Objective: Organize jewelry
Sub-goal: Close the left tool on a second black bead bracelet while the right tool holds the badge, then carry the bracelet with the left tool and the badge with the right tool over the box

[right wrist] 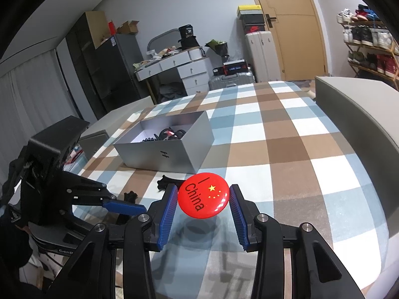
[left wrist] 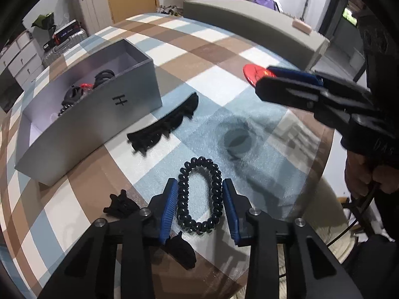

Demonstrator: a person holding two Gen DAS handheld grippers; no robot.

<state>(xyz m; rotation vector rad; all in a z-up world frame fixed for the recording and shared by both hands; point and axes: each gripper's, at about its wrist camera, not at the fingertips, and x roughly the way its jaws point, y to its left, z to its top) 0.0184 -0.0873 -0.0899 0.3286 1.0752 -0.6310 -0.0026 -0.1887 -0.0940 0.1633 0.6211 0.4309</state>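
A bed covered with a checked blanket [left wrist: 224,57] in brown, white and pale blue fills both views.

The right gripper [right wrist: 203,200] holds a round red badge [right wrist: 202,195] clamped by its edges between the two blue pads [right wrist: 166,214]. The badge carries black lettering "I China" and yellow stars, and it hangs lifted above the blanket, casting a shadow underneath. In the left wrist view the same badge [left wrist: 256,73] pokes out from the tip of the right gripper [left wrist: 286,84], which reaches in from the right side, held by a hand [left wrist: 361,177].

The left gripper [left wrist: 199,199] sits low over the blanket with its jaws spread apart, gripping nothing. A black coiled hair tie [left wrist: 199,196] lies flat on the blanket between its two blue pads [left wrist: 168,210], seemingly untouched by either one.

An open grey box [left wrist: 99,114] stands on the blanket to the left, marked with a small black sign on its side. Inside it lie several dark hair accessories [left wrist: 99,79] and something red. Just beside the box, a long black scalloped hair clip [left wrist: 167,122] lies on the blanket. Two small black fabric pieces rest near the left gripper: one [left wrist: 121,203] to its left, another [left wrist: 182,251] partly under its left finger.
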